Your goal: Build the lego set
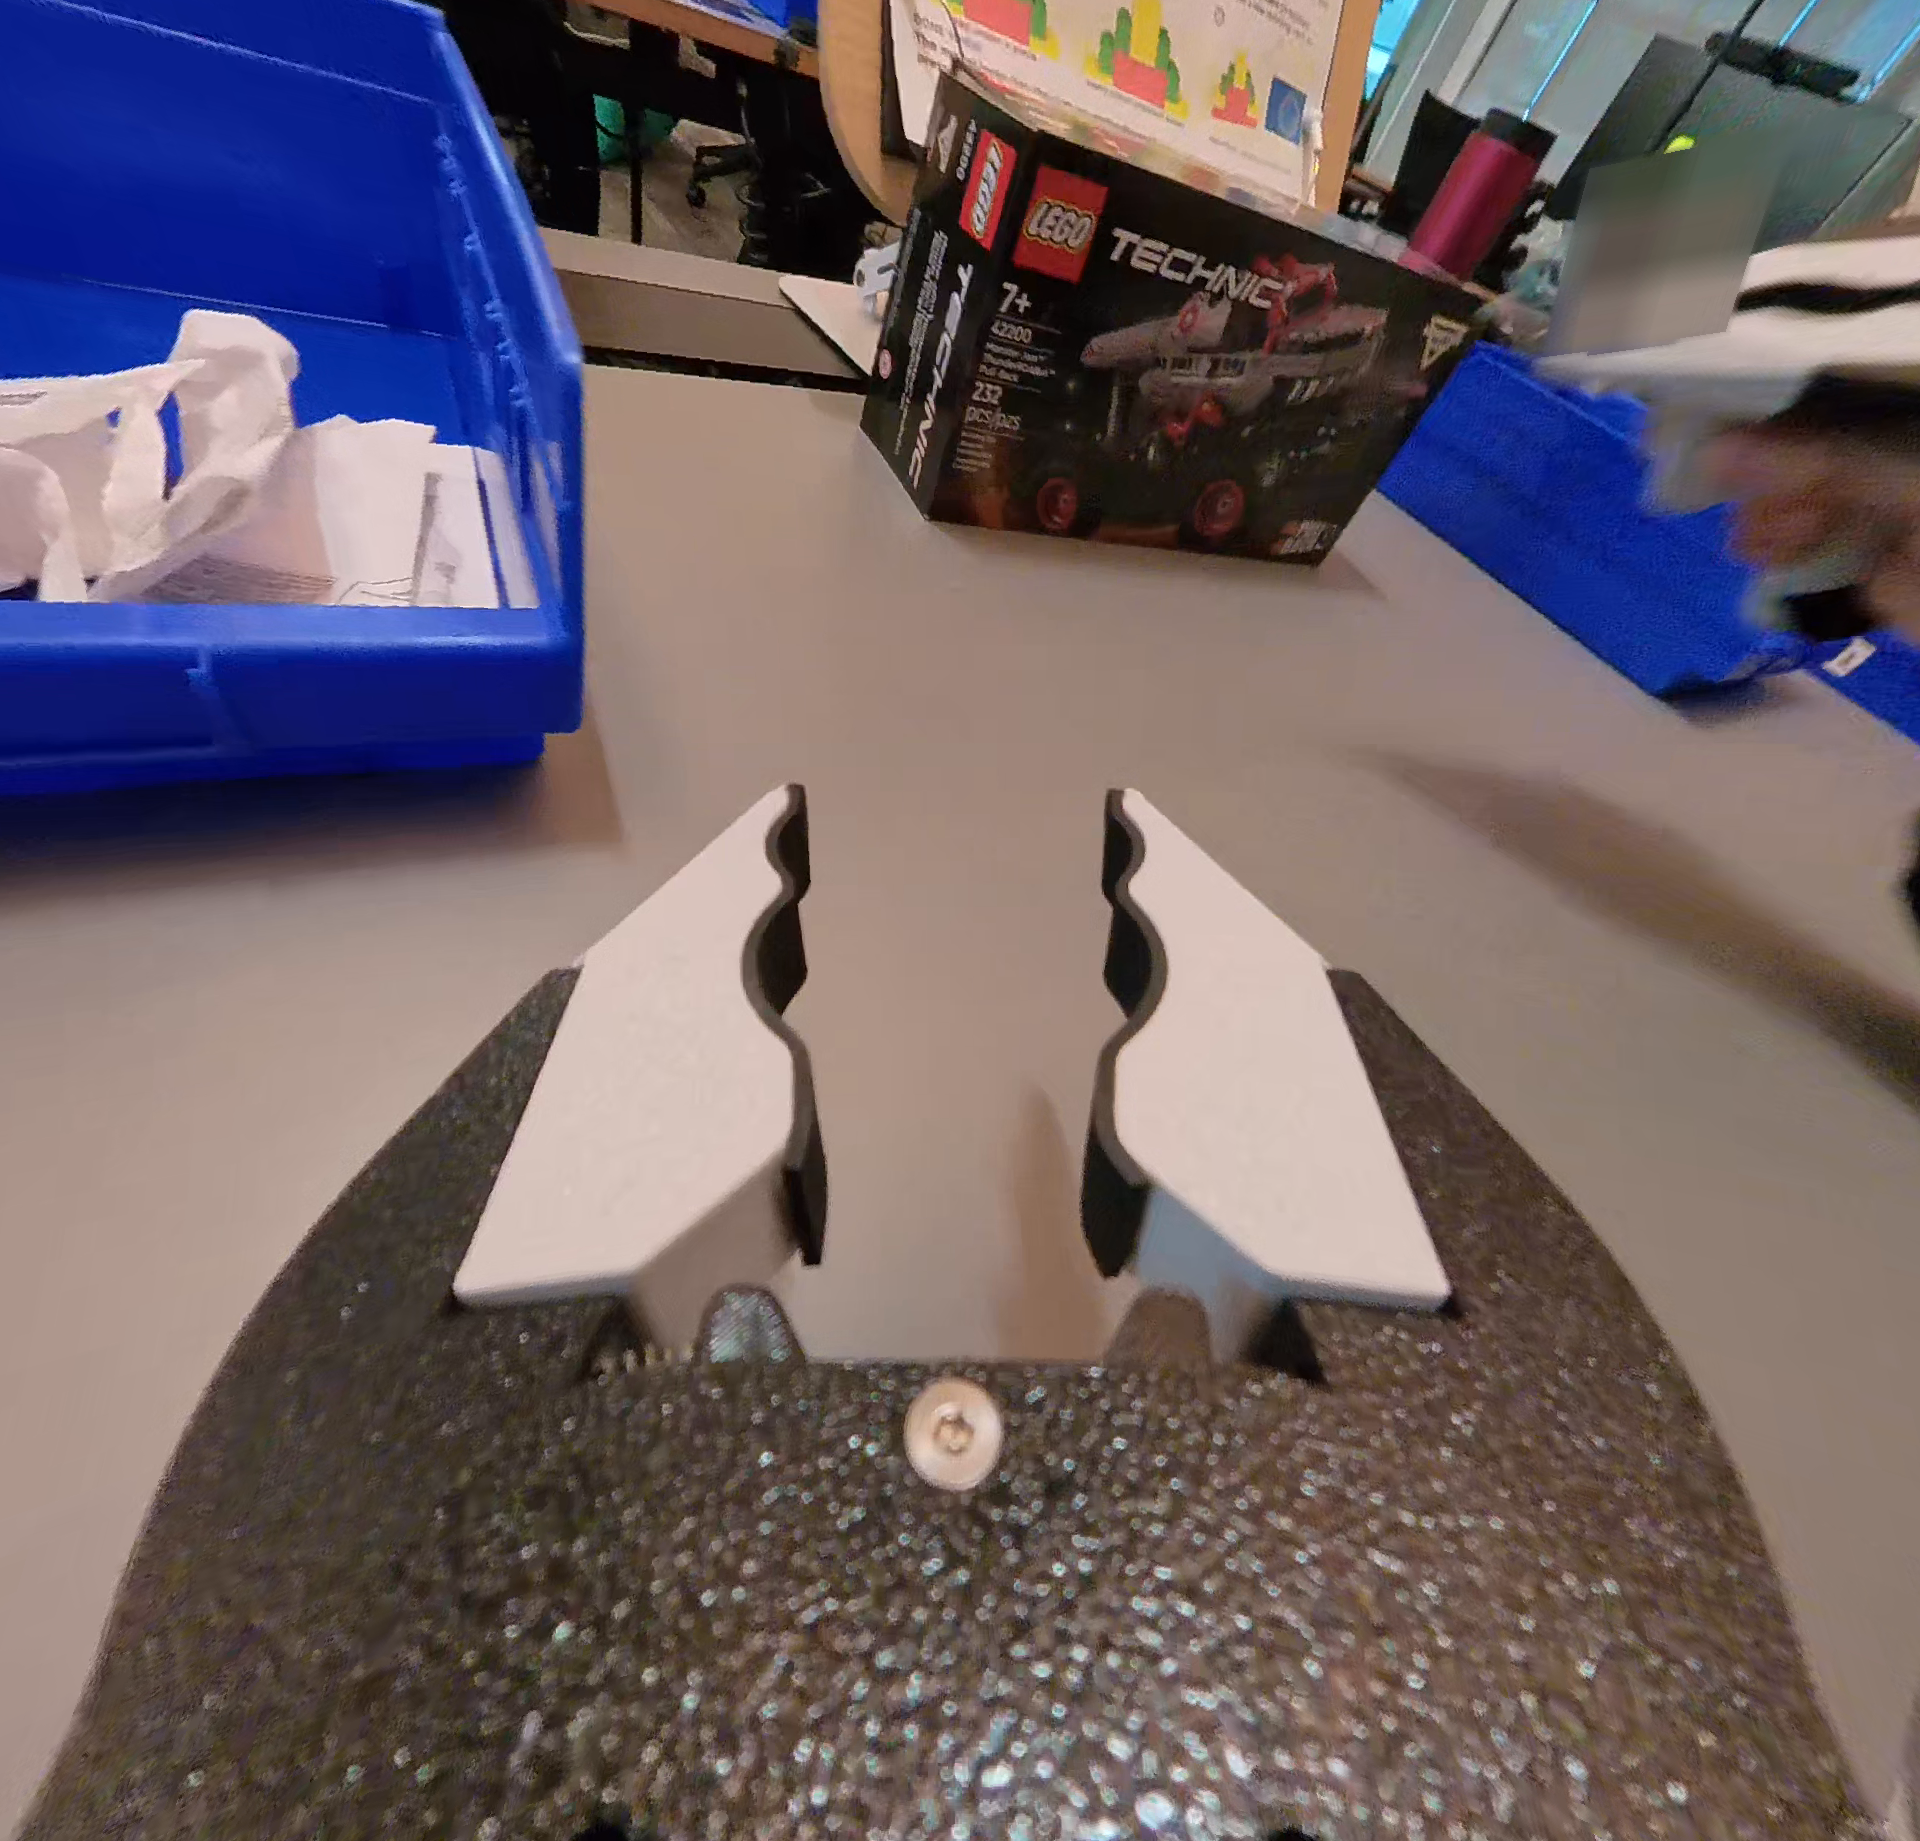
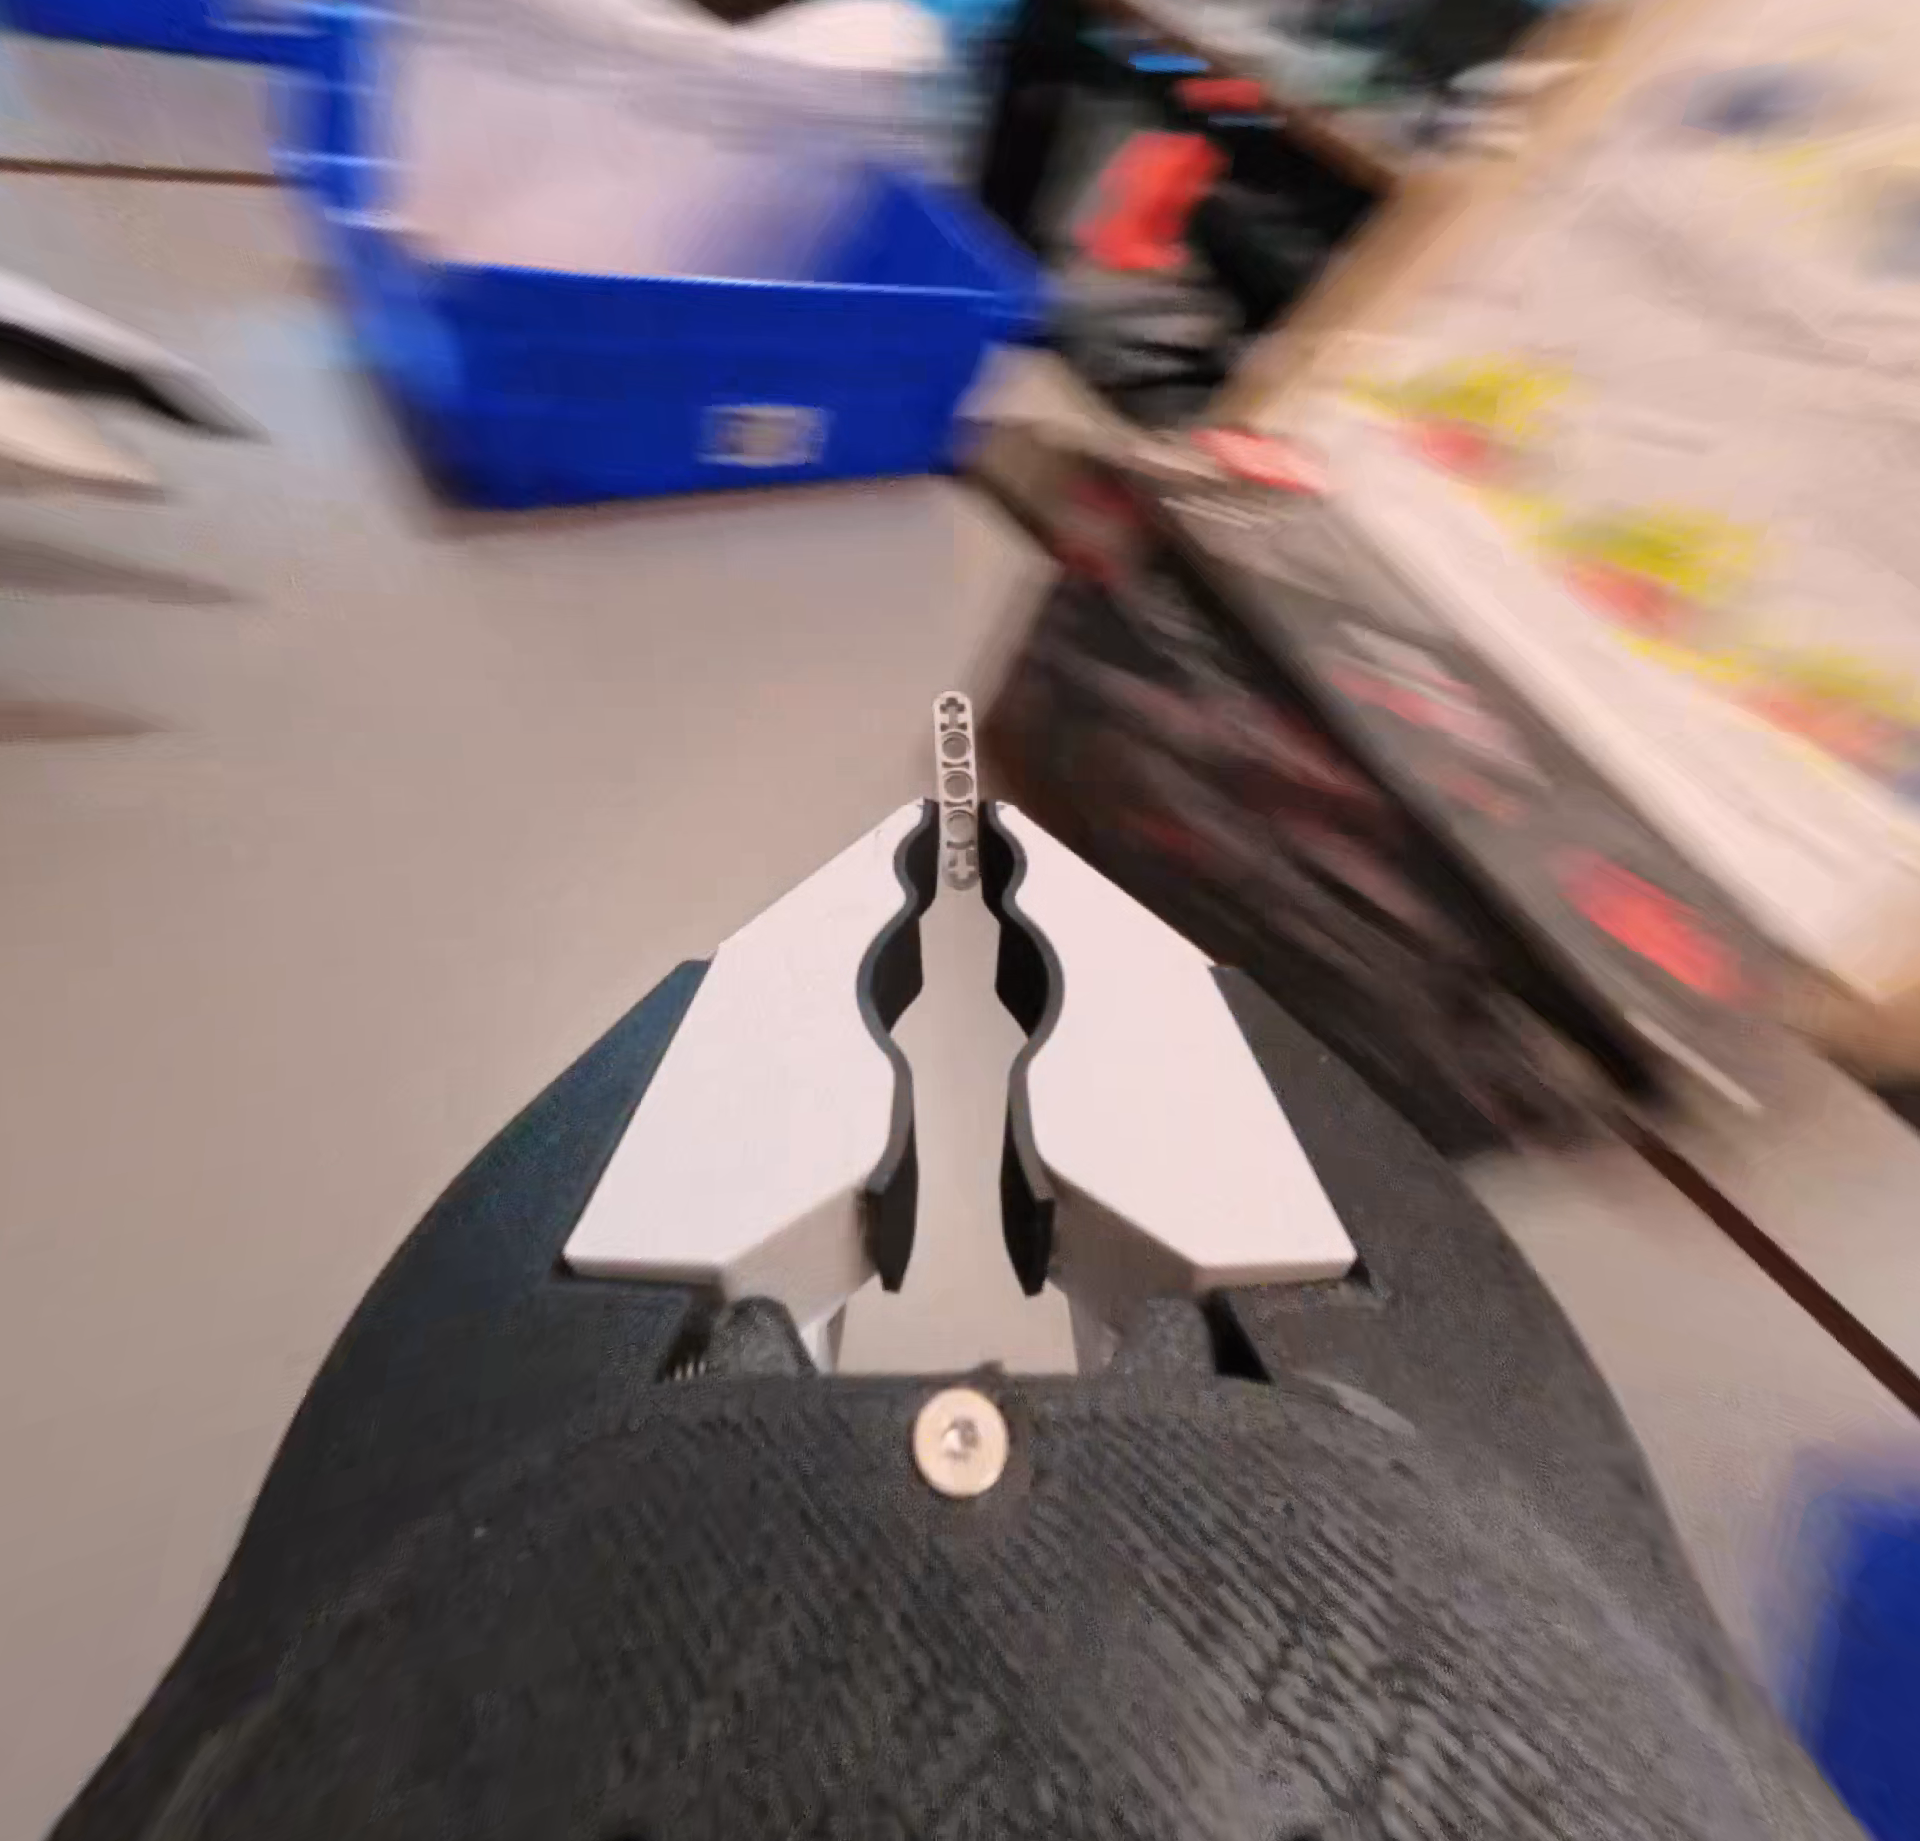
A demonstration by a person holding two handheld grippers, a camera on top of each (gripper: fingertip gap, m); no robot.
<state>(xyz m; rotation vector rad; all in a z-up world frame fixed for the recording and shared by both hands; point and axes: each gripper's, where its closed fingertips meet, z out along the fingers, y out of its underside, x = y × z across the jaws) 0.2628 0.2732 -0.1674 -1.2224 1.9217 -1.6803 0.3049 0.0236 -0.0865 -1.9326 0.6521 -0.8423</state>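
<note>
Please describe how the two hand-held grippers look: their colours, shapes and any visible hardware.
Each hand-held gripper, left and right, has two light grey wedge-shaped fingers with wavy black inner pads. Both bodies are black, textured plastic, the left one glittery, each with a silver screw.

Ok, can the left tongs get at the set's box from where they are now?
Probably yes. The left tongs stand open and empty, and only bare grey table lies between them and the black box straight ahead. The blue bin sits off to the left, clear of that path.
</note>
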